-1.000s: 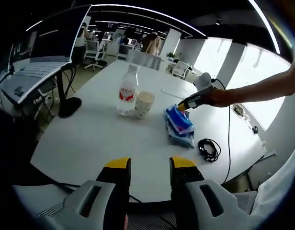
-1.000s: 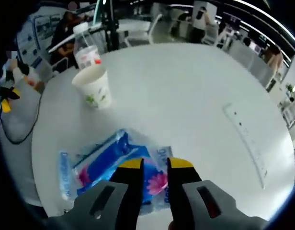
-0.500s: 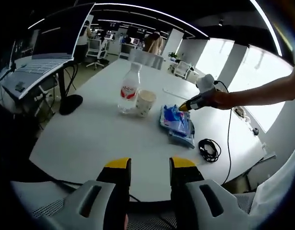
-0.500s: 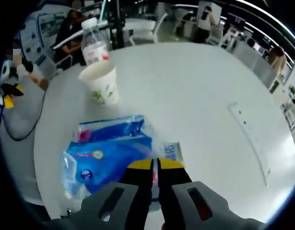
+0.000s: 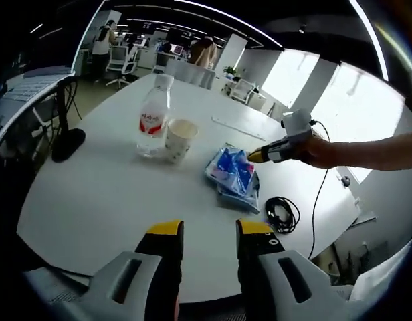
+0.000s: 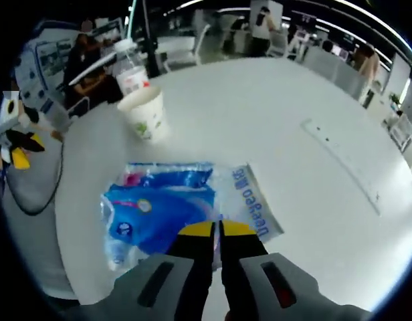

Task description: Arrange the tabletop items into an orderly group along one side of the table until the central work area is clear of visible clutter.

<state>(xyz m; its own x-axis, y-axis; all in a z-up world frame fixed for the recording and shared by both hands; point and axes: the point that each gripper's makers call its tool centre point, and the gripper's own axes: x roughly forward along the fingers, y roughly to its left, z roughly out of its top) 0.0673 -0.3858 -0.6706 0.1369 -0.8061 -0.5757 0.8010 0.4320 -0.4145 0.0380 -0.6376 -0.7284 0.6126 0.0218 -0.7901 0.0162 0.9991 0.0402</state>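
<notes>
A blue plastic tissue pack lies mid-table. My right gripper is shut on its near edge, jaws pressed together on the wrapper. A clear water bottle and a white paper cup stand side by side beyond the pack. A long clear ruler lies flat farther out. My left gripper hovers open over the table's near edge with nothing between its fingers; it also appears at the rim of the right gripper view.
The round white table has bare surface in front of my left gripper. A coiled black cable lies near the table's right edge. A black stand base and a laptop sit off to the left. Office chairs and people are far behind.
My right gripper went from open over the tissue pack to shut on its edge, and the pack has turned and shifted with it. The left gripper's camera has moved; it stays open.
</notes>
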